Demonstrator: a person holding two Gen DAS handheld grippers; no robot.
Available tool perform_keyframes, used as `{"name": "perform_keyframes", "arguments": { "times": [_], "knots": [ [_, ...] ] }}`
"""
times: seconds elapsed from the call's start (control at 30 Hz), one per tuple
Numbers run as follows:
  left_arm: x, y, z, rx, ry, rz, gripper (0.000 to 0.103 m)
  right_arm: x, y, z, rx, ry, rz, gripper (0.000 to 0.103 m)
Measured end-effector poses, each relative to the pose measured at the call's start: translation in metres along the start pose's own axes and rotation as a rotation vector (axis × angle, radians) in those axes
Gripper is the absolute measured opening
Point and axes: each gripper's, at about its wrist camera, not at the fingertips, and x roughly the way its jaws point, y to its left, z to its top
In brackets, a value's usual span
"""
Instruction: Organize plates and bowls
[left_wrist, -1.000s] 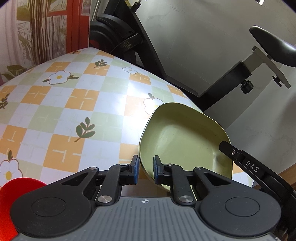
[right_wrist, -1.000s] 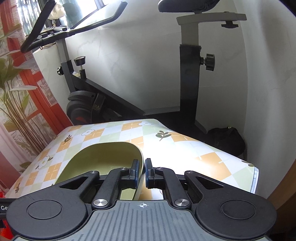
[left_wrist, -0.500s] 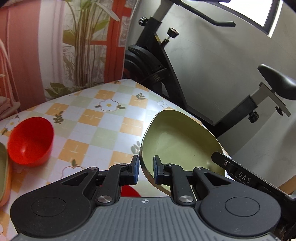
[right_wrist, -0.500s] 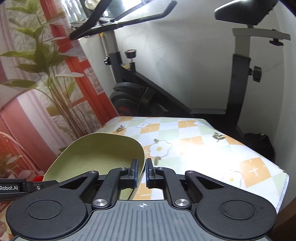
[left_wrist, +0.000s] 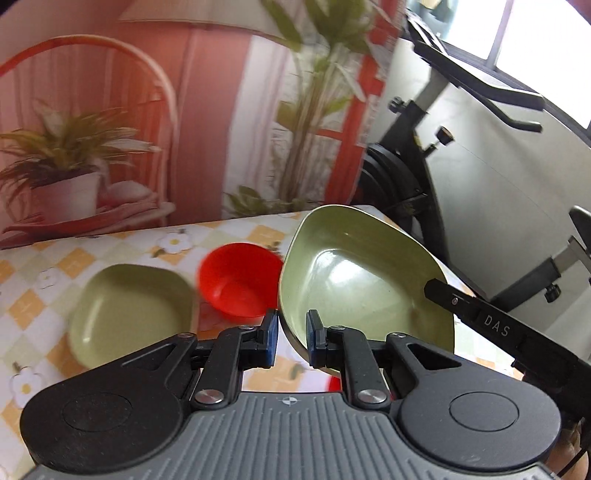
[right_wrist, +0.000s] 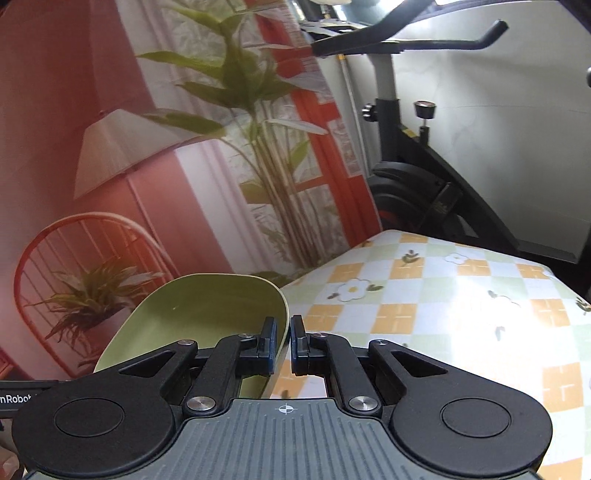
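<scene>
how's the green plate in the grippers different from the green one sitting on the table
The held green plate is off the table, tilted steeply, clamped at opposite rims by the left gripper and the right gripper; the resting green plate lies flat on the checked tablecloth, untouched, beside the red bowl. Both share the same olive colour and rounded-square shape.

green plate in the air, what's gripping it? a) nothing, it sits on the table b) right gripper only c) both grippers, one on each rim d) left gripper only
c: the left gripper and the right gripper each have jaws closed on a rim of the raised green plate.
</scene>
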Motion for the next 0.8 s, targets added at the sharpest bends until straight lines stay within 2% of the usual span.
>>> {"name": "perform_keyframes", "arguments": {
  "times": [0.23,0.5,0.8],
  "knots": [
    [-0.024,0.050,0.005,-0.071,-0.050,0.066,0.017,0.023,0.068,0.004,-0.109,0.005,0.101,0.007],
    [-0.034,0.096,0.008,-0.151,-0.103,0.119,0.017,0.060,0.123,0.004,-0.221,0.042,0.200,0.007],
    [-0.011,0.140,-0.007,-0.220,-0.072,0.134,0.017,0.104,0.151,-0.016,-0.308,0.109,0.226,0.006]
  ]
}}
